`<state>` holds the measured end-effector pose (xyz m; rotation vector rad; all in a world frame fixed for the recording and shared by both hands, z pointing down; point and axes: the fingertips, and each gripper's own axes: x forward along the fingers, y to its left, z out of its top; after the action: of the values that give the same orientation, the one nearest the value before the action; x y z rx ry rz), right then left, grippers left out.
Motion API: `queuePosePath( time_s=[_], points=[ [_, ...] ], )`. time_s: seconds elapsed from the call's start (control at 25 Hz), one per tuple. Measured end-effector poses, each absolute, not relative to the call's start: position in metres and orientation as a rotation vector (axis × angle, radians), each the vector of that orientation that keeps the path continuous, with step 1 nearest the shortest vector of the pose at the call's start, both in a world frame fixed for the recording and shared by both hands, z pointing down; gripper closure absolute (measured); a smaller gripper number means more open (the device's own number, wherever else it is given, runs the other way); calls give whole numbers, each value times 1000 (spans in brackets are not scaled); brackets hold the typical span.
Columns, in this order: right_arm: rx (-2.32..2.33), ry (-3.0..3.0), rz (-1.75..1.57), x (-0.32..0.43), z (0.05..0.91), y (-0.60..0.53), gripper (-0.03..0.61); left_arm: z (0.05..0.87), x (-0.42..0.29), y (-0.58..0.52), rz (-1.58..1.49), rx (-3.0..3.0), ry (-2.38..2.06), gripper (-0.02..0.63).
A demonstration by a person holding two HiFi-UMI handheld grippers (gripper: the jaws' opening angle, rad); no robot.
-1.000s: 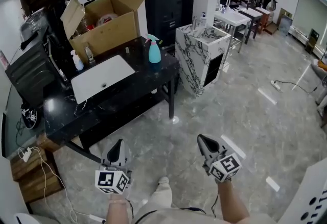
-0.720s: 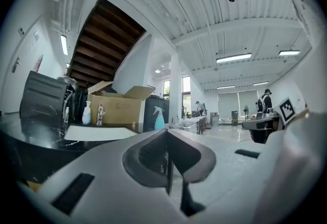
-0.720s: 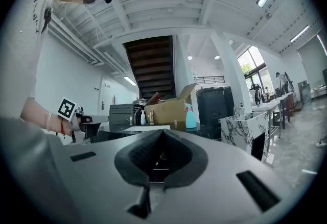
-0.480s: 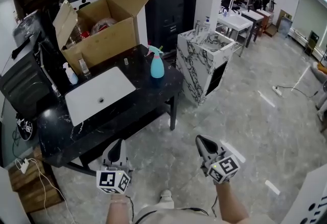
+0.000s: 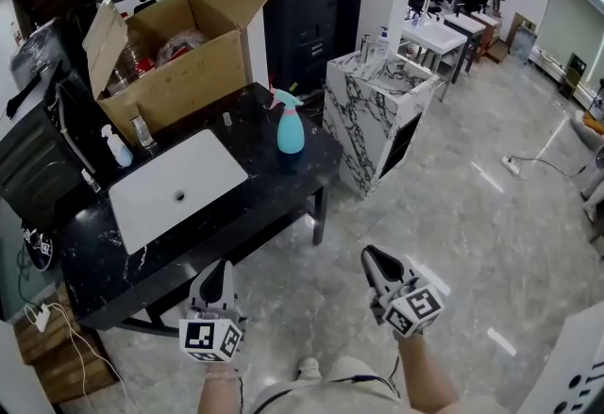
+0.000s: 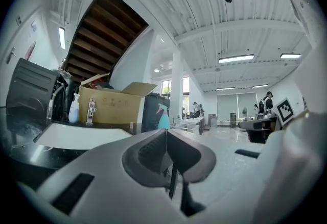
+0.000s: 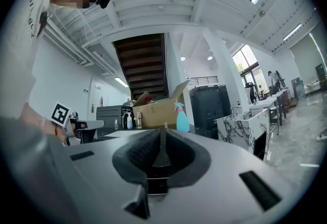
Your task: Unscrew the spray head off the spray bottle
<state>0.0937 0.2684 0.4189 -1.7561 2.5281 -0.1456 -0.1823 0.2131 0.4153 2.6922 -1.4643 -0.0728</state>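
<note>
A teal spray bottle (image 5: 290,129) with a teal spray head stands upright near the right end of the black table (image 5: 283,186). It shows small and far in the left gripper view (image 6: 163,117) and the right gripper view (image 7: 181,118). My left gripper (image 5: 217,267) hangs over the floor short of the table, shut and empty, its jaws meeting (image 6: 166,131). My right gripper (image 5: 370,257) is level beside it, also far from the bottle. Its jaws have just been opening, and a thin slit shows between them (image 7: 162,133) with nothing in it.
On the table lie a white sink-like slab (image 5: 175,190), an open cardboard box (image 5: 179,54) and a small white spray bottle (image 5: 118,148). A marble-patterned cabinet (image 5: 377,110) stands right of the table, a black cabinet (image 5: 302,7) behind it. Grey floor lies between me and the table.
The table and bottle have drawn nearer in the head view as I walk toward them. Both grippers keep their place ahead of me, carried along.
</note>
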Motion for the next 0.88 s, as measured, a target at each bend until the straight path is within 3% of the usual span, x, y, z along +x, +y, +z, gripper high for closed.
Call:
queuePosePath(
  time_s=[0.28,0.88],
  points=[
    [-1757,2543,-145,100,417,241,468,418,-164,197,-96,2708,-1383,609],
    [-1579,2654,-100,107,401,92,459,403,-131,87,-138,2684,-1430,607]
  ],
)
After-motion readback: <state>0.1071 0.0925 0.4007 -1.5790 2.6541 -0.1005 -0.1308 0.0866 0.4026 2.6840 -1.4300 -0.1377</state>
